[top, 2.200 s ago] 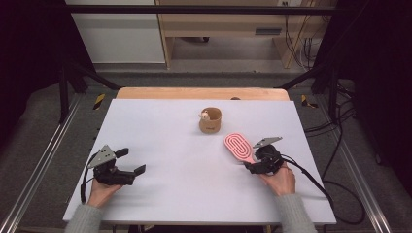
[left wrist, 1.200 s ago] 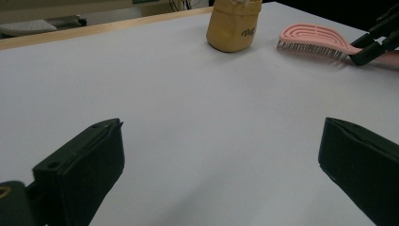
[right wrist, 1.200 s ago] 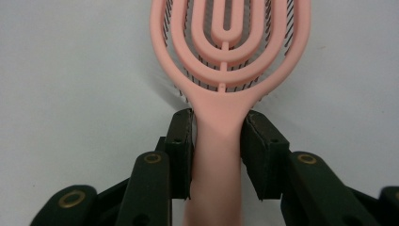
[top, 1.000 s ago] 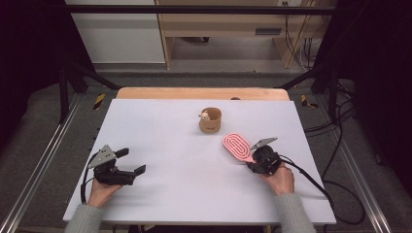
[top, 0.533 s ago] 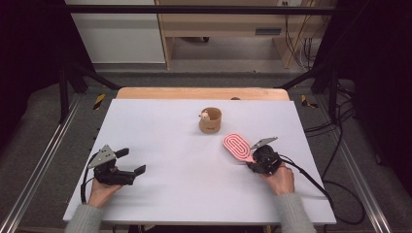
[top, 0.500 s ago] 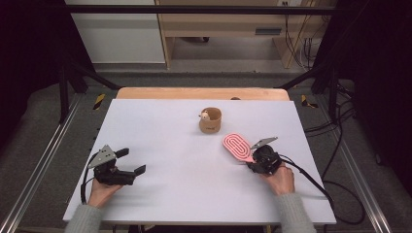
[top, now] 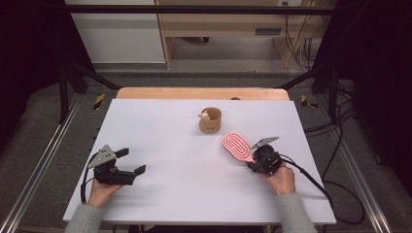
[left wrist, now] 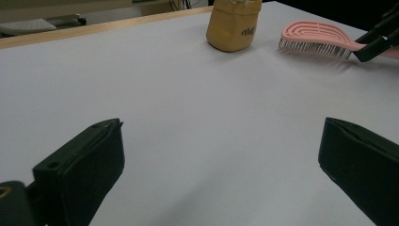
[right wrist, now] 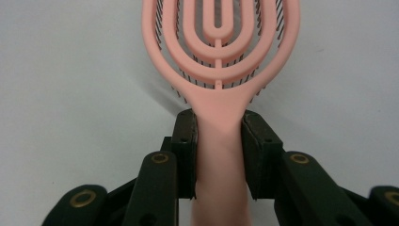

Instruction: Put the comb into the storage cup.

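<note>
My right claw (right wrist: 219,141) clamps the pink brush (top: 236,146) by its handle, near the table's (top: 160,194) right edge, head toward the far side. My left claw (top: 130,164), jaws wide and empty, sits near the left front corner. Open surface between; tan cup (top: 210,120) mid-far.

One pink hairbrush (top: 236,146), one tan cup (top: 210,120) holding a small figure, two black grippers, one white table (top: 184,194).
</note>
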A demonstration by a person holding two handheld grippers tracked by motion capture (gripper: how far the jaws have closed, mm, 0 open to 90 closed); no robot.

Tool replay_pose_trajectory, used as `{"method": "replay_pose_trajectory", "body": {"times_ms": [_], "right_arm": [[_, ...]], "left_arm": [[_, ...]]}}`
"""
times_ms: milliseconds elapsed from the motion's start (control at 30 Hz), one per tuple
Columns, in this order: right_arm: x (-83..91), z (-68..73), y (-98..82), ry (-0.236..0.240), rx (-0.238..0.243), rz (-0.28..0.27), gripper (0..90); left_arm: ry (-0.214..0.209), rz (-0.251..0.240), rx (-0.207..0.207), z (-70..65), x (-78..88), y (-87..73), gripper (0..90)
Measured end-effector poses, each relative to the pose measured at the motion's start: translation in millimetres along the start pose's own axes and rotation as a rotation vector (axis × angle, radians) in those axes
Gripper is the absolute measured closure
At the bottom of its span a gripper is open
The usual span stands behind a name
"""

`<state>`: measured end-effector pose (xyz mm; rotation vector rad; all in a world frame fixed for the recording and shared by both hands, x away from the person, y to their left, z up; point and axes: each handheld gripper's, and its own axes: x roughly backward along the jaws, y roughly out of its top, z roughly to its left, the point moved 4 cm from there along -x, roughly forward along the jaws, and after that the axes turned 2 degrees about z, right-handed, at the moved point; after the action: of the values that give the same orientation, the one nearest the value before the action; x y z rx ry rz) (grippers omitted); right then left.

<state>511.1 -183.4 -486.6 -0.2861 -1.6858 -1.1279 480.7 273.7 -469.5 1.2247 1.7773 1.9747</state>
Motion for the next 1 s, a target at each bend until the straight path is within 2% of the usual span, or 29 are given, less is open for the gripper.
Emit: {"method": "replay_pose_trajectory", "body": {"times_ms": [567,1000], "right_arm": [[14.2,3.0,4.1,0.013,-0.012,-0.062,69.1],[23.0,8.6,8.6,0.039,0.002,-0.122,69.1]], "left_arm": [[0.001,0.002,0.003,0.1,-0.1,0.0,0.7],[0.005,0.006,0.008,-0.7,-0.9,0.3,0.7]]}}
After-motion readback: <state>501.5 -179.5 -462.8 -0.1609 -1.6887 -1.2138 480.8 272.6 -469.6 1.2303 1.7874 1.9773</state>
